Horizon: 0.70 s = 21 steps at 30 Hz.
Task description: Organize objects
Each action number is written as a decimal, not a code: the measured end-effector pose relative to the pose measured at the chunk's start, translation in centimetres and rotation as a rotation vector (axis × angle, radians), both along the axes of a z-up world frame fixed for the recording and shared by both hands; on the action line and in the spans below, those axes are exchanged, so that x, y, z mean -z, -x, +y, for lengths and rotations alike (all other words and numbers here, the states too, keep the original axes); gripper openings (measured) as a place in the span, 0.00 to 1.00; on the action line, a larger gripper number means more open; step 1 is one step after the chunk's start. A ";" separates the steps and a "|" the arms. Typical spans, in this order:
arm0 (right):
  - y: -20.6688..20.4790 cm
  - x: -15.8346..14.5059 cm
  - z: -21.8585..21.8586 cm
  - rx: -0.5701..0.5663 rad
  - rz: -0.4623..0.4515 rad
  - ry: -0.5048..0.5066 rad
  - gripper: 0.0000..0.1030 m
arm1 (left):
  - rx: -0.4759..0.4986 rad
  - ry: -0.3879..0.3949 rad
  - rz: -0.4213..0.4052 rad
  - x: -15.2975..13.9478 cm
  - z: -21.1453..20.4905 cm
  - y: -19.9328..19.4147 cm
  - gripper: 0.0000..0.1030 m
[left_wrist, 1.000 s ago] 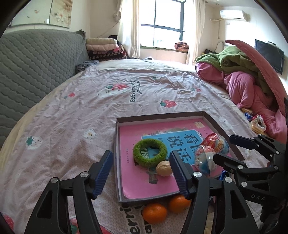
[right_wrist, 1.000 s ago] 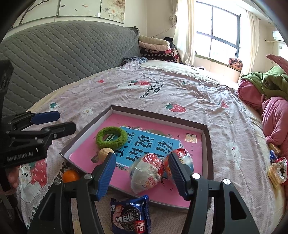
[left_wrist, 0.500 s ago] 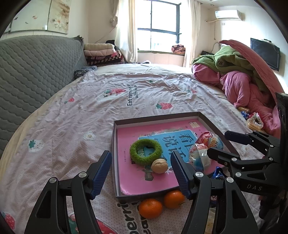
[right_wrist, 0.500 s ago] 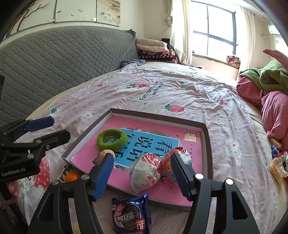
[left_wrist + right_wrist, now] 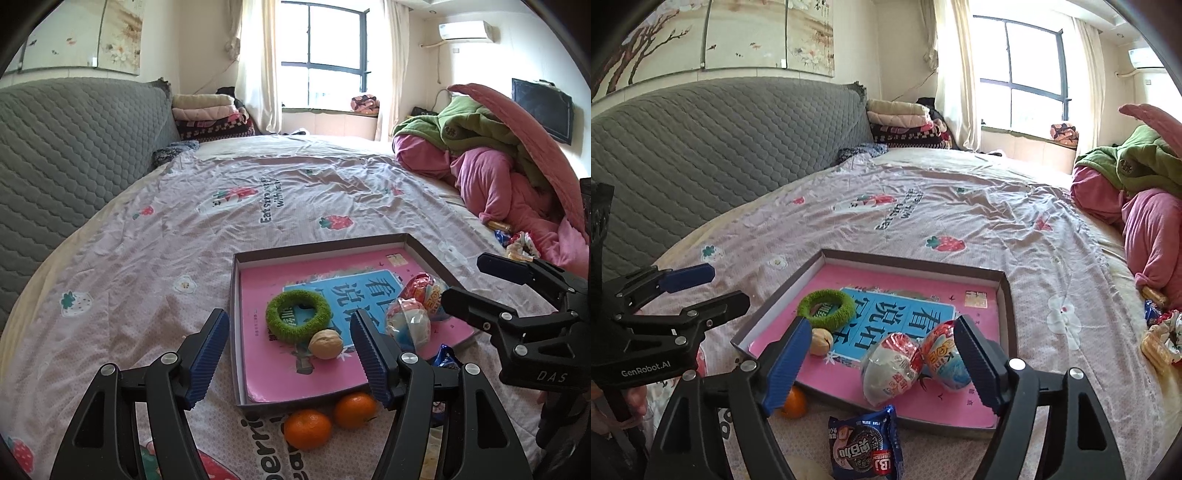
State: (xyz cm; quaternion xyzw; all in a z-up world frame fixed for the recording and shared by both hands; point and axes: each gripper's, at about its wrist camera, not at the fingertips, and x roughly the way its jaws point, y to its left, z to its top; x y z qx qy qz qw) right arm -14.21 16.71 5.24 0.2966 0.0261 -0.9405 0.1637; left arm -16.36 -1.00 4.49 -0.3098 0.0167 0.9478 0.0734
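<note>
A shallow dark tray (image 5: 234, 295) (image 5: 1006, 295) lies on the bed, lined with a pink book. In it are a green fuzzy ring (image 5: 298, 314) (image 5: 824, 308), a walnut (image 5: 325, 343) (image 5: 820, 341) and two egg-shaped toy capsules (image 5: 408, 325) (image 5: 892, 363). Two oranges (image 5: 307, 428) lie on the sheet just in front of the tray; one shows in the right wrist view (image 5: 794, 404). A blue cookie packet (image 5: 866, 445) lies in front of the tray. My left gripper (image 5: 290, 360) is open and empty above the tray's near edge. My right gripper (image 5: 882, 363) is open and empty over the capsules.
The bed has a pink strawberry-print sheet (image 5: 258, 206). A grey quilted headboard (image 5: 74, 147) stands on the left. A heap of pink and green bedding (image 5: 498, 166) lies on the right, with small wrapped snacks (image 5: 1156, 332) beside it. Folded blankets (image 5: 212, 118) are at the far end.
Both grippers have drawn back and risen a little, so the tray and oranges sit further off. Both stay open and empty; no object has moved.
</note>
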 end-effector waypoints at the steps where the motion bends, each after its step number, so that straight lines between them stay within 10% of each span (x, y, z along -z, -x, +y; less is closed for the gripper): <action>1: 0.0 -0.1 0.1 0.003 0.000 0.002 0.76 | 0.000 -0.002 0.002 -0.1 0.0 0.0 0.68; 21: -0.6 -1.6 1.0 0.010 0.053 0.047 0.77 | 0.006 -0.023 0.044 -1.1 -0.2 -1.9 0.72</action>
